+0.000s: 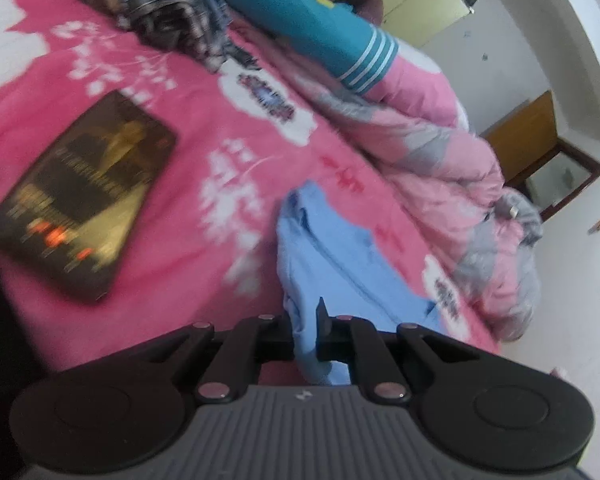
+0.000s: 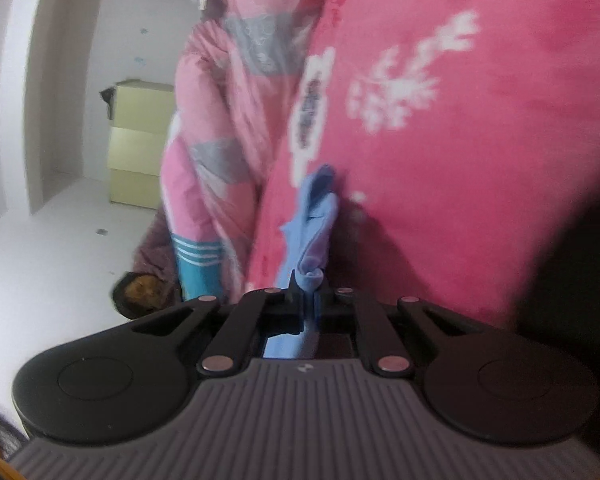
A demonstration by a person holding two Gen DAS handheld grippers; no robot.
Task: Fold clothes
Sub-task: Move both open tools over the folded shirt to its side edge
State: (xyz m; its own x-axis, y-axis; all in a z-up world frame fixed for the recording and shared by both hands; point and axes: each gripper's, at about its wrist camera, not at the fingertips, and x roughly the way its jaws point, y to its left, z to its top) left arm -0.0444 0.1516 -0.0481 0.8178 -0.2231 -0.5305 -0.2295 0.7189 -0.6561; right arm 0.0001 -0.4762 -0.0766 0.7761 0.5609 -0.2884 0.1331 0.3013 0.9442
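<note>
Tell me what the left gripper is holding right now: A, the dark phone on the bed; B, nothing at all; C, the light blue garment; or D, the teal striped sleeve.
C: the left gripper has its jaws closed on a fold of the light blue garment, while the phone lies apart on the pink bedspread.

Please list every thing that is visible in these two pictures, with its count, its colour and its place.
light blue garment: one, light blue, lying on the pink bedspread, pinched by both grippers
pink bedspread: one, bright pink with white pattern, covering the bed
tablet: one, dark with lit screen, flat on the bedspread
quilt: one, pale pink and grey, bunched along the bed edge
teal garment: one, teal with white stripes, on the quilt
pile of clothes: one, blue and dark, far end of bed
boxes: stacked, pale yellow, by the wall
left gripper: one, black, shut on cloth
right gripper: one, black, shut on cloth
</note>
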